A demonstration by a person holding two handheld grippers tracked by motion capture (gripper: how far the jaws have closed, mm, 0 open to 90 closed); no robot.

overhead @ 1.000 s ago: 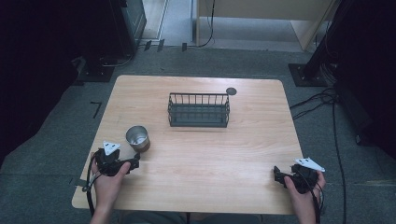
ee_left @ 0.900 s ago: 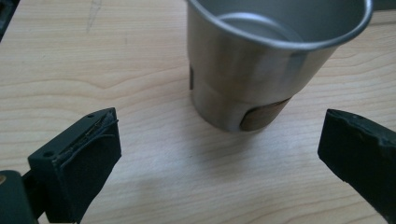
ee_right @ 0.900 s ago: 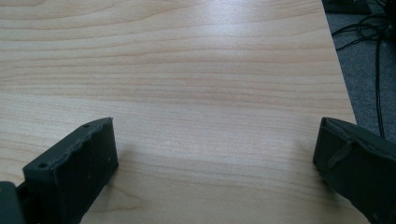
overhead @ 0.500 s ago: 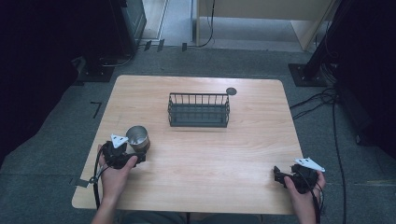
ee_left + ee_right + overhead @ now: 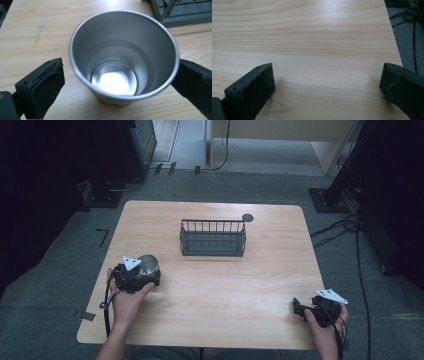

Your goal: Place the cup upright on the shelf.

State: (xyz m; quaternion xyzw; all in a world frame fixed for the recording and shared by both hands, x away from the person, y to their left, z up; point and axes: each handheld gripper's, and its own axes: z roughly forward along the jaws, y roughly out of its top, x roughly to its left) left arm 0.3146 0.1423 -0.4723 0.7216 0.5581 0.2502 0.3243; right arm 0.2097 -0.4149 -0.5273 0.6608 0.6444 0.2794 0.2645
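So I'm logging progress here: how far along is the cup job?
Early. Done: the left tongs are open around the steel cup, one jaw at each side. In hand: closing on it; no grip yet. Left: lifting and moving it, perhaps to the wire basket. The right tongs rest open.

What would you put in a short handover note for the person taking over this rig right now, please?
Left gripper: open, its fingers set on either side of the steel cup; one looks to touch the rim, the other has a gap. No grasp yet.
Right gripper: open, holding nothing, over bare wood near the table's front right corner.
Steel cup: upright and empty, at the table's left front.
Wire basket: empty, mid-table toward the far edge.
Done: the left gripper is lined up around the cup.
Left, probably: close on the cup, lift it and likely carry it to the basket.
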